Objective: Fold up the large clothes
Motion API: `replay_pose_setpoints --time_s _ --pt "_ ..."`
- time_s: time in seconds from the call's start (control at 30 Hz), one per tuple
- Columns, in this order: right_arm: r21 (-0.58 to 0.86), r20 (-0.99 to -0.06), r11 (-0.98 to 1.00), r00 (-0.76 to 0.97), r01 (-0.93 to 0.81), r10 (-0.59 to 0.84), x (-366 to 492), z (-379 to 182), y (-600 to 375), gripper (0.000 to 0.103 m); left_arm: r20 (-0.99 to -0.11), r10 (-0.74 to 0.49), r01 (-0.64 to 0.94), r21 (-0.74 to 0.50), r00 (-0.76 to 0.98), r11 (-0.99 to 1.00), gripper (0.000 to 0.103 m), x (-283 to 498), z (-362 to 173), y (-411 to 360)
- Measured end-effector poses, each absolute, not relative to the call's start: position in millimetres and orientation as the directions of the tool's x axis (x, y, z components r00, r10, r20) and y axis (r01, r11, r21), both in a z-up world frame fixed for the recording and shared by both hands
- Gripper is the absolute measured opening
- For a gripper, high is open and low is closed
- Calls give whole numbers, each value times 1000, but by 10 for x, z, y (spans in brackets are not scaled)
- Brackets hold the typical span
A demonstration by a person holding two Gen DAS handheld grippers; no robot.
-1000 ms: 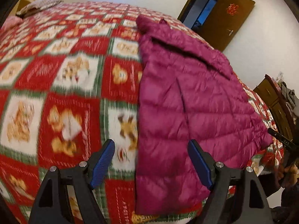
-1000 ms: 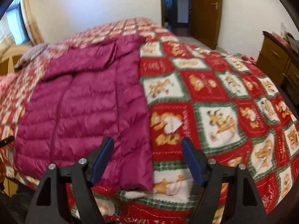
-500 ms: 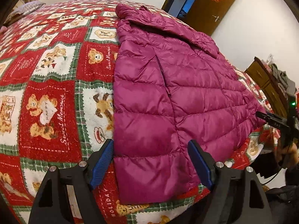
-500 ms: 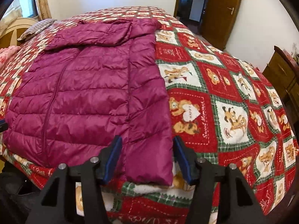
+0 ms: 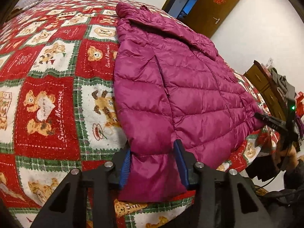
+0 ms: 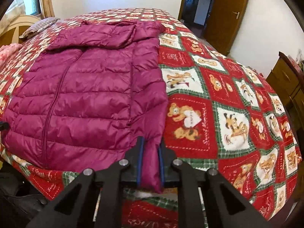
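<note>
A magenta quilted puffer jacket [image 5: 171, 87] lies flat, front zipped, on a bed with a red Christmas teddy-bear blanket [image 5: 43, 102]. It also shows in the right wrist view [image 6: 91, 98]. My left gripper [image 5: 153, 161] straddles the jacket's left sleeve cuff at the hem, jaws partly closed with the fabric between the blue pads. My right gripper [image 6: 150, 152] is shut on the jacket's right sleeve cuff [image 6: 151, 169] at the bed's near edge. The right gripper also shows in the left wrist view [image 5: 273, 123] at the jacket's far hem corner.
A pillow [image 6: 38, 26] lies at the bed's head by a window. A brown door [image 6: 228, 15] stands open at the far side. A wooden dresser [image 6: 290, 83] stands to the right of the bed. Blanket [image 6: 228, 114] lies bare beside the jacket.
Both grippers moved forward onto the jacket's sleeve ends. The right jaws closed onto the right cuff; the left jaws narrowed around the left cuff.
</note>
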State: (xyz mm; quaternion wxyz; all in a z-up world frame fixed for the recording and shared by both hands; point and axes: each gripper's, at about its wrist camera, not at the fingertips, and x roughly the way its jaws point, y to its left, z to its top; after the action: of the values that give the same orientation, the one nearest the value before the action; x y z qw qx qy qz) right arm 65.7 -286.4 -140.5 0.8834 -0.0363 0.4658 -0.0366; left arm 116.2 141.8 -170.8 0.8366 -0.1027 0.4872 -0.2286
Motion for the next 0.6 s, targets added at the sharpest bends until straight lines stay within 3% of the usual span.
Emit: replay_pose_setpoints --time_s 0.07,0.13,0.2,0.27,0.33,0.37,0.4,0.47,0.5,0.6 --pt "-77 -829 997 554 22 -76 662 -1461 -2837 23 -771 -480 269 -400 418 876 46 1171 -1726 1416" --pt "-32 -841 999 540 25 -41 679 -1508 -2844 32 -764 -502 274 -422 407 864 60 1174 -1725 1408" --pt "9 -840 999 543 31 -9 681 -1511 -2853 41 -757 -524 287 -441 390 850 68 1169 -1734 1389" --pt "22 -837 999 548 39 -2 698 -1524 -2839 41 -766 -507 293 -418 394 860 68 1169 -1729 1342" --pt "3 -835 999 550 35 -17 714 -1532 -2806 30 -767 -496 295 -404 407 866 68 1154 -1722 1314" --pt "-10 -839 999 544 34 -26 721 -1544 -2796 14 -764 -495 299 -399 414 867 68 1143 -1718 1300" --pt "-10 -845 999 534 35 -27 733 -1564 -2802 13 -759 -496 306 -396 421 866 61 1129 -1712 1291" --pt "49 -841 998 540 39 20 707 -1566 -2854 11 -740 -535 310 -439 407 843 14 1124 -1725 1313" --pt "91 -835 995 547 38 55 700 -1551 -2886 11 -709 -597 294 -520 376 802 7 1148 -1759 1362" --pt "215 -793 977 587 19 163 618 -1423 -2932 10 -655 -647 275 -588 390 761 5 1146 -1715 1463"
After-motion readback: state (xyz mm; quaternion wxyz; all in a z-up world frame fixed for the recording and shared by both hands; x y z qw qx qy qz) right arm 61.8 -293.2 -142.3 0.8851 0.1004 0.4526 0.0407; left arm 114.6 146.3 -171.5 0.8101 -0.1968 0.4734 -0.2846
